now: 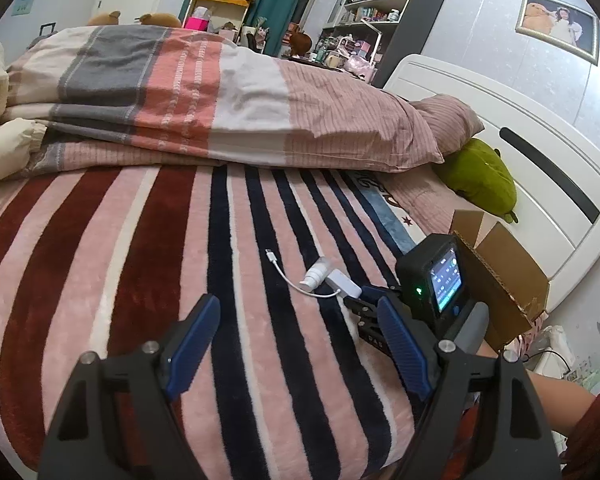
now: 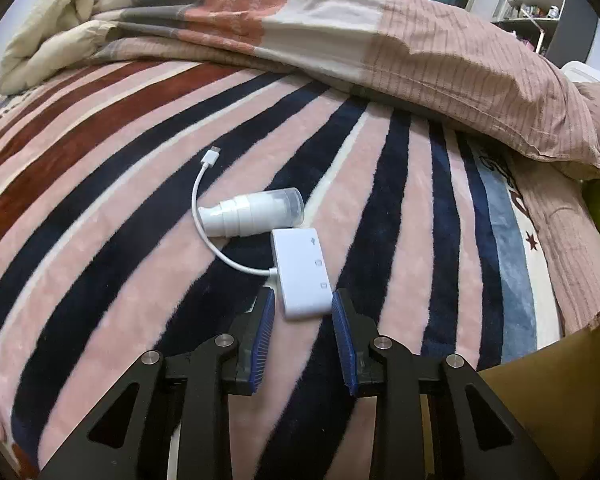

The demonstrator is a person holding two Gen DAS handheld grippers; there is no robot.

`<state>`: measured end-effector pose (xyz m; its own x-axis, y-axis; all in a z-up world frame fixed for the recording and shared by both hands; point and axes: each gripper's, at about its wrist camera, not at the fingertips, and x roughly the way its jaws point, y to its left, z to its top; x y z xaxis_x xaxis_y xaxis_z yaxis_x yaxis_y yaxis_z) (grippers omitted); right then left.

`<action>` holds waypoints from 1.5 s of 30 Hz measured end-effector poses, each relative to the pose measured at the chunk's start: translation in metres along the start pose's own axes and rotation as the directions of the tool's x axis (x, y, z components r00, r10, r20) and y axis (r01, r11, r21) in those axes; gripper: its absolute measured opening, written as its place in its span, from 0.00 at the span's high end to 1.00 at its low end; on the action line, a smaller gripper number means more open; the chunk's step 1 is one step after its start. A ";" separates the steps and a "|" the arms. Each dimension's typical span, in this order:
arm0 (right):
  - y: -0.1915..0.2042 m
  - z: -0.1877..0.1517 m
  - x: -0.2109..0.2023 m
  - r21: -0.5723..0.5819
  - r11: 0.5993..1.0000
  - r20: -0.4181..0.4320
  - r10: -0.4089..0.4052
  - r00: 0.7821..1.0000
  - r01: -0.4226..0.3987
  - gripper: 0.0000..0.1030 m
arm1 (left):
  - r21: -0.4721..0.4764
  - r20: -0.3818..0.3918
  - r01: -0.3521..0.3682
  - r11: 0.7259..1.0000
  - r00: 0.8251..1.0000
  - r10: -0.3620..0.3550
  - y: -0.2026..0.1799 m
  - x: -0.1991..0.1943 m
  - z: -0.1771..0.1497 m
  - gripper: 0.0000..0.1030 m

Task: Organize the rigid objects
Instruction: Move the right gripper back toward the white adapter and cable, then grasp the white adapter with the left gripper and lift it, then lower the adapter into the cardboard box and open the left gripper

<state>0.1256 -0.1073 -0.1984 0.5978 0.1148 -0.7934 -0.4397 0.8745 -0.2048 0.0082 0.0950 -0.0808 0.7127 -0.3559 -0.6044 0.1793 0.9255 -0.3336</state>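
Observation:
A white USB adapter hub (image 2: 302, 274) with a short white cable (image 2: 208, 200) lies on the striped blanket. A white pump bottle (image 2: 252, 214) with a clear cap lies on its side just beyond it, touching the cable. My right gripper (image 2: 303, 300) is open, its blue fingertips on either side of the hub's near end. In the left wrist view the hub (image 1: 342, 284) and bottle (image 1: 315, 274) lie ahead to the right, with the right gripper (image 1: 364, 300) at the hub. My left gripper (image 1: 296, 312) is open and empty above the blanket.
An open cardboard box (image 1: 504, 276) stands at the bed's right edge by the white headboard (image 1: 540, 184). A green plush (image 1: 480, 178) and a pink pillow (image 1: 448, 120) lie near it. A folded quilt (image 1: 188, 92) covers the far half of the bed.

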 end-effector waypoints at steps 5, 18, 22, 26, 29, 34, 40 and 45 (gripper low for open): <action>-0.011 0.006 0.012 0.054 0.998 -0.005 -0.017 1.000 0.017 0.47 | 0.014 -0.001 -0.004 1.000 1.000 0.004 -0.006 -0.002 0.002 0.23; 0.011 0.005 -0.039 -0.021 0.993 0.086 0.118 0.989 -0.117 0.77 | 0.026 -0.024 0.025 0.999 0.999 -0.025 -0.021 0.005 0.005 0.24; 0.021 0.002 -0.089 -0.080 0.983 0.179 0.177 0.968 -0.165 0.77 | 0.029 -0.045 0.080 0.996 0.996 -0.078 -0.035 0.015 0.009 0.24; 0.023 0.000 -0.136 -0.127 0.973 0.268 0.220 0.938 -0.192 0.77 | 0.030 -0.057 0.148 0.988 0.988 -0.146 -0.052 0.024 0.021 0.24; 0.021 -0.002 -0.164 -0.151 0.971 0.336 0.229 0.914 -0.187 0.77 | 0.045 -0.076 0.212 0.976 0.975 -0.208 -0.068 0.033 0.033 0.24; 0.006 -0.006 -0.189 -0.152 0.977 0.406 0.201 0.891 -0.151 0.77 | 0.081 -0.117 0.327 0.942 0.941 -0.317 -0.097 0.045 0.051 0.31; -0.029 -0.016 -0.201 -0.110 0.988 0.458 0.144 0.877 -0.105 0.77 | 0.124 -0.175 0.384 0.915 0.916 -0.361 -0.139 0.066 0.064 0.46; -0.066 -0.026 -0.203 -0.044 0.994 0.459 0.110 0.881 -0.101 0.77 | 0.170 -0.225 0.415 0.894 0.899 -0.375 -0.181 0.088 0.068 0.52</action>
<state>0.0153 -0.2003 -0.0387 0.7862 0.4142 -0.4586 -0.5273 0.8366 -0.1484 0.0844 -0.0951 -0.0240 0.4212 -0.6961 -0.5814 0.5716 0.7014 -0.4258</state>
